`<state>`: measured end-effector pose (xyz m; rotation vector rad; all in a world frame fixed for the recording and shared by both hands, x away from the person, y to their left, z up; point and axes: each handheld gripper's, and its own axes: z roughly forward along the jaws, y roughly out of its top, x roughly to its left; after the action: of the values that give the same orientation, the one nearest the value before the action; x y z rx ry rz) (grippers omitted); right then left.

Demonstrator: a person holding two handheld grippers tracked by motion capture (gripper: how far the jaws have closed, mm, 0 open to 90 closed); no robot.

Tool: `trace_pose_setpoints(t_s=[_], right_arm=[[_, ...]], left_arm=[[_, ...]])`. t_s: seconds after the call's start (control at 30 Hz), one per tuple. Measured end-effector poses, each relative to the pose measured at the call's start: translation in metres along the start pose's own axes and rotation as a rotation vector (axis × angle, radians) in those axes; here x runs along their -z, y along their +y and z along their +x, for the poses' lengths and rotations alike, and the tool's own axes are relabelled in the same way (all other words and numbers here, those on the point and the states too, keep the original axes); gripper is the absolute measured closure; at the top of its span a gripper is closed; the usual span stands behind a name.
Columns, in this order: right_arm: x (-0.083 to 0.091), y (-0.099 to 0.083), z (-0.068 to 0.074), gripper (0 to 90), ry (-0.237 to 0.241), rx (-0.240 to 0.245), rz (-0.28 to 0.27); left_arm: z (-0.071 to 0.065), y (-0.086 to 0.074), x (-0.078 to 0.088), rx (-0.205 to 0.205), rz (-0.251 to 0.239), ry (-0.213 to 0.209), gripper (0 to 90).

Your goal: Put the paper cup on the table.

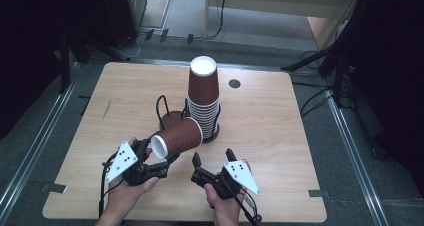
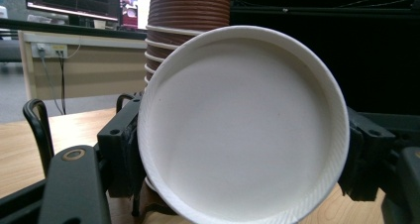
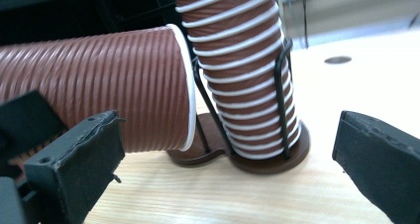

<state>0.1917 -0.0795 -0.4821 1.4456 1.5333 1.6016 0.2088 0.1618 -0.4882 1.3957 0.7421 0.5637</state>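
Note:
A brown ribbed paper cup [image 1: 180,136] lies on its side in the air, and my left gripper [image 1: 160,153] is shut on its narrow end. That white end [image 2: 242,125] faces the left gripper view with a black jaw on each side. The cup's wide rim [image 3: 185,85] points at a tall stack of upturned brown cups [image 1: 204,93] standing in a black wire holder [image 1: 167,117]. The holder's left ring is empty. My right gripper [image 1: 213,157] is open just right of the held cup, above the table, with nothing between its fingers [image 3: 84,154].
The wooden table [image 1: 280,136] has a round dark grommet [image 1: 234,83] behind the stack. Bare wood lies to the right and left of the holder. Beyond the table edges are metal floor rails [image 1: 350,136], cables and dark stands.

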Motion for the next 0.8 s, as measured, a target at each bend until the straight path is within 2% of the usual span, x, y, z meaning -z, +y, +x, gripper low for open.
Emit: trace_pose_setpoints(t_s=[0.23,0.3,0.4,0.57,0.7,0.8], right_arm=[[0.000,-0.002,0.002,0.0,-0.023,-0.160,0.008],[0.001,-0.002,0.004,0.0,-0.070,-0.215,0.001],[0.002,-0.001,0.005,0.0,-0.081,-0.315,0.001],[-0.001,-0.001,0.008,0.0,-0.023,-0.458,0.014],[-0.002,0.000,0.011,0.0,-0.025,-0.569,0.017],[-0.004,0.001,0.011,0.0,0.007,-0.657,0.030]], left_arm=[[-0.005,-0.006,-0.004,-0.014,-0.005,-0.005,23.1],[-0.007,-0.007,-0.005,-0.010,-0.009,-0.010,23.1],[-0.008,-0.009,-0.006,-0.019,-0.001,-0.012,23.1],[-0.012,-0.011,-0.008,-0.025,0.002,-0.018,23.1],[-0.013,-0.013,-0.009,-0.019,-0.006,-0.030,23.0],[-0.013,-0.014,-0.010,-0.022,-0.008,-0.028,23.0]])
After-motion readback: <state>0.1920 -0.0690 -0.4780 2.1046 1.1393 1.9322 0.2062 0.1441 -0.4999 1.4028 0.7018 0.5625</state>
